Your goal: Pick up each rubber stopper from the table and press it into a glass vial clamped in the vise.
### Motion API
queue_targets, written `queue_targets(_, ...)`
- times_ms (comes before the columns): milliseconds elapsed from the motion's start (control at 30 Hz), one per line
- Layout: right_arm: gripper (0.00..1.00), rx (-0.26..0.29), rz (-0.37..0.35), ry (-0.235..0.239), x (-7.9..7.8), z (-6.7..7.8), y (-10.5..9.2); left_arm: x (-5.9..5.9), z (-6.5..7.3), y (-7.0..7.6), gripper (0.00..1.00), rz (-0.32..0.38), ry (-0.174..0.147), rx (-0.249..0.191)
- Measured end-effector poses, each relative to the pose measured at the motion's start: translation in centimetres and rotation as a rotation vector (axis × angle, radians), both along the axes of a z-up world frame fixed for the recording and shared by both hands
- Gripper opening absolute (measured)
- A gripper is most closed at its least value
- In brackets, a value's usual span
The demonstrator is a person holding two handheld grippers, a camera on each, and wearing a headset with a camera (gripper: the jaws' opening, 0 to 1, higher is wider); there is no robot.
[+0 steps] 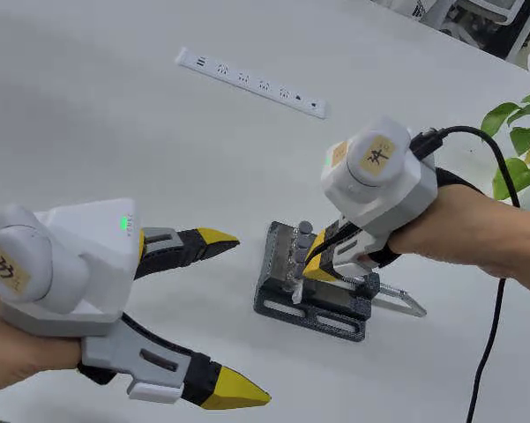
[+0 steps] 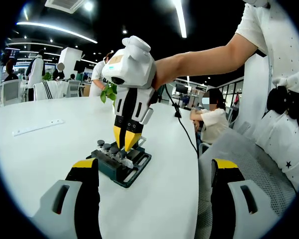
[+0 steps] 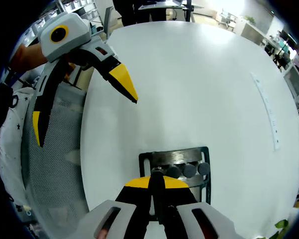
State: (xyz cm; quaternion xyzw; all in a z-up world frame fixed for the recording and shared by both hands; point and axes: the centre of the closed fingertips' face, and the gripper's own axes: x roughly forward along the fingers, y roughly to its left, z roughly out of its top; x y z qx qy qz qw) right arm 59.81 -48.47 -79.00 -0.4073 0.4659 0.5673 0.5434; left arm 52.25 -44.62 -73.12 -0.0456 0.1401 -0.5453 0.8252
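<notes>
1. Stoppers (image 1: 301,243): grey, in a short row, seated on the vials clamped in the dark vise (image 1: 310,314) mid-table. The glass is mostly hidden. The left gripper (image 1: 227,315) is closer than that, at the near edge of the head view, with its jaws spread wide and the yellow tips well apart above the white table (image 1: 115,141).
2. Left gripper view: own jaws (image 2: 154,164) flank the vise (image 2: 132,172), and the stopper row (image 2: 109,147) is just ahead.
3. The right gripper (image 1: 310,264) points down onto the row, jaws pressed together, tips at its near end. Can't tell if a stopper is pinched between them.
4. Right gripper view: yellow tips (image 3: 156,181) meet over the end of the row, with three more stoppers (image 3: 189,170) beside them in the vise (image 3: 147,160). The left gripper (image 3: 83,109) is off to one side, well apart.
5. A black cable (image 1: 494,291) trails from the right gripper.
6. Far side of the table: a white power strip (image 1: 251,82). A green plant (image 1: 518,132) stands at the right edge.
</notes>
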Motion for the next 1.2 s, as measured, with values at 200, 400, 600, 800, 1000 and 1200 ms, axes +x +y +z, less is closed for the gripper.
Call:
queue_targets(200, 0.02, 0.000, 0.001, 0.005, -0.06, -0.27, -0.04, 0.10, 0.02, 0.15, 0.93, 0.005, 0.003, -0.002)
queue_targets(400, 0.02, 0.001, -0.004, 0.009, -0.20, -0.32, -0.06, 0.19, 0.05, 0.11, 0.93, 0.007, 0.005, -0.005)
queue_targets(600, 0.03, -0.002, -0.005, 0.016, 0.01, -0.53, -0.03, 0.23, -0.07, 0.00, 0.92, 0.004, 0.007, -0.007)
queue_targets(800, 0.03, -0.009, -0.005, 0.024, 0.25, -0.76, 0.00, 0.40, -0.02, -0.07, 0.92, 0.004, 0.004, -0.011)
queue_targets(1000, 0.02, -0.023, 0.014, 0.018, 0.15, -0.77, 0.05, 0.49, 0.03, -0.16, 0.92, 0.002, 0.004, -0.013)
queue_targets(1200, 0.02, -0.034, 0.020, 0.024, 0.26, -0.85, 0.08, 0.55, 0.11, -0.20, 0.91, 0.001, 0.002, -0.015)
